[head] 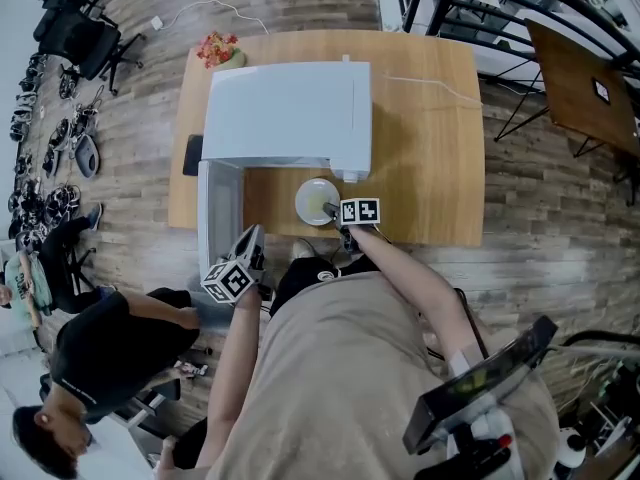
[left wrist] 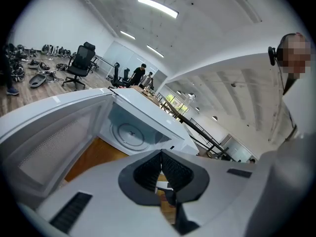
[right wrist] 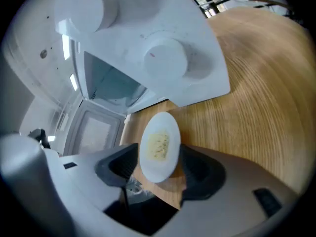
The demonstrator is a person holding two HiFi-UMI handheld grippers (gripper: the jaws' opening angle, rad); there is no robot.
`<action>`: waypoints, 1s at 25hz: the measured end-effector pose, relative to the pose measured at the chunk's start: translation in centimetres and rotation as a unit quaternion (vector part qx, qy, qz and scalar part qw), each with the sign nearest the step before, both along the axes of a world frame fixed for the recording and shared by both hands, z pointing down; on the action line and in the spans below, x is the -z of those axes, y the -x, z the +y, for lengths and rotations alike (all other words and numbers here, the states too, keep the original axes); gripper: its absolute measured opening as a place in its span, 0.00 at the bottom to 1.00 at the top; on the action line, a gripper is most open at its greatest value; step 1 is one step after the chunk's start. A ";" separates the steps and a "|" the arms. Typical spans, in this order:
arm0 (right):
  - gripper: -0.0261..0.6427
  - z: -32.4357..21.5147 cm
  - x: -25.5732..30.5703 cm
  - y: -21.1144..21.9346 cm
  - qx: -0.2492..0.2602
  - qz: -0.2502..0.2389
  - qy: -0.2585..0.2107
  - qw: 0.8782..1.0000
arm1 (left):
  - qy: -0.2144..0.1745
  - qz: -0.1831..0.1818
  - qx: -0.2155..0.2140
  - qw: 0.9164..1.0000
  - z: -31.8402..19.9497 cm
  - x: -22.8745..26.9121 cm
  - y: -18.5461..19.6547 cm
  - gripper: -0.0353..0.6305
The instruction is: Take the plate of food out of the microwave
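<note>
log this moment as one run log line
stage: plate out, on table before microwave | door: open | right gripper: open, plate between jaws | left gripper: shut, empty, beside door

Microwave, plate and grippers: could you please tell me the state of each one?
Microwave: door open, chamber empty.
Plate: out of the microwave, flat on the table, food on it.
Left gripper: jaws shut, empty.
Right gripper: jaws open, plate's rim between them.
</note>
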State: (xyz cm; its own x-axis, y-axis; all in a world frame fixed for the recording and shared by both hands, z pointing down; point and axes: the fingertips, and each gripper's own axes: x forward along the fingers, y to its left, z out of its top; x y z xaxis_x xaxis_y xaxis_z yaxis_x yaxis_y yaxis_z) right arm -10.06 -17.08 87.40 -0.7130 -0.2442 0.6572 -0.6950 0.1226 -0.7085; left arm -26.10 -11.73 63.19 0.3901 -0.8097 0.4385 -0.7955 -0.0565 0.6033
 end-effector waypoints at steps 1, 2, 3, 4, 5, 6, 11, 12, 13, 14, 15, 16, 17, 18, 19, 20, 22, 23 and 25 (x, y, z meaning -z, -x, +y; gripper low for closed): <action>0.49 0.0 0.1 0.4 0.014 0.006 -0.014 1.000 | -0.001 0.000 0.000 1.000 0.0 0.0 0.0 0.06; 0.56 -0.1 0.1 0.6 0.026 0.014 -0.029 0.999 | -0.001 -0.001 -0.001 1.000 0.0 0.1 -0.1 0.06; 0.59 -0.2 0.2 0.7 0.037 0.022 -0.044 0.998 | -0.002 -0.001 -0.001 1.000 0.1 0.0 -0.1 0.06; 0.63 -0.2 0.3 0.8 0.046 0.030 -0.056 0.997 | -0.002 -0.002 -0.001 1.000 0.1 0.0 -0.2 0.06; 0.66 -0.2 0.5 0.8 0.054 0.036 -0.066 0.996 | -0.002 -0.002 -0.001 1.000 0.1 0.0 -0.2 0.06; 0.67 -0.2 0.8 0.9 0.060 0.039 -0.072 0.995 | -0.002 -0.002 -0.001 1.000 0.1 0.1 -0.2 0.06; 0.67 0.2 4.6 0.9 0.079 0.018 -0.110 0.991 | -0.002 0.000 -0.004 1.000 0.1 0.0 -0.9 0.06; 0.67 0.3 5.6 0.7 0.079 0.009 -0.118 0.990 | -0.002 0.002 -0.006 1.000 0.0 -0.1 -1.1 0.06; 0.67 0.3 6.8 0.5 0.077 -0.001 -0.124 0.989 | -0.002 0.004 -0.007 1.000 -0.1 -0.1 -1.5 0.06; 0.66 0.3 7.9 0.3 0.074 -0.011 -0.129 0.989 | -0.002 0.006 -0.010 1.000 -0.2 -0.1 -1.9 0.06; 0.66 0.3 9.1 0.1 0.070 -0.020 -0.135 0.988 | -0.001 0.007 -0.014 1.000 -0.4 -0.2 -2.2 0.06; 0.66 0.3 10.1 -0.3 0.067 -0.028 -0.143 0.987 | -0.001 0.007 -0.017 1.000 -0.6 -0.3 -2.6 0.06; 0.66 0.3 11.1 -0.8 0.067 -0.032 -0.153 0.985 | 0.000 0.007 -0.021 1.000 -0.7 -0.4 -3.1 0.06; 0.66 0.3 12.0 -1.5 0.069 -0.031 -0.164 0.984 | 0.000 0.008 -0.025 1.000 -0.8 -0.5 -3.6 0.06; 0.66 0.4 12.8 -2.2 0.069 -0.028 -0.175 0.982 | 0.000 0.008 -0.029 1.000 -0.9 -0.4 -4.2 0.06; 0.66 0.3 13.5 -3.1 0.067 -0.025 -0.186 0.980 | -0.001 0.009 -0.033 0.999 -1.1 -0.4 -4.8 0.06; 0.66 0.0 15.1 -4.9 0.049 -0.023 -0.204 0.977 | -0.004 0.011 -0.044 0.999 -1.6 -0.1 -5.9 0.06; 0.65 -0.2 16.0 -5.9 0.037 -0.023 -0.212 0.976 | -0.006 0.012 -0.050 0.999 -1.8 0.1 -6.4 0.06; 0.60 -0.4 17.7 -8.0 0.015 -0.023 -0.230 0.973 | -0.010 0.014 -0.060 0.998 -2.1 0.4 -7.5 0.06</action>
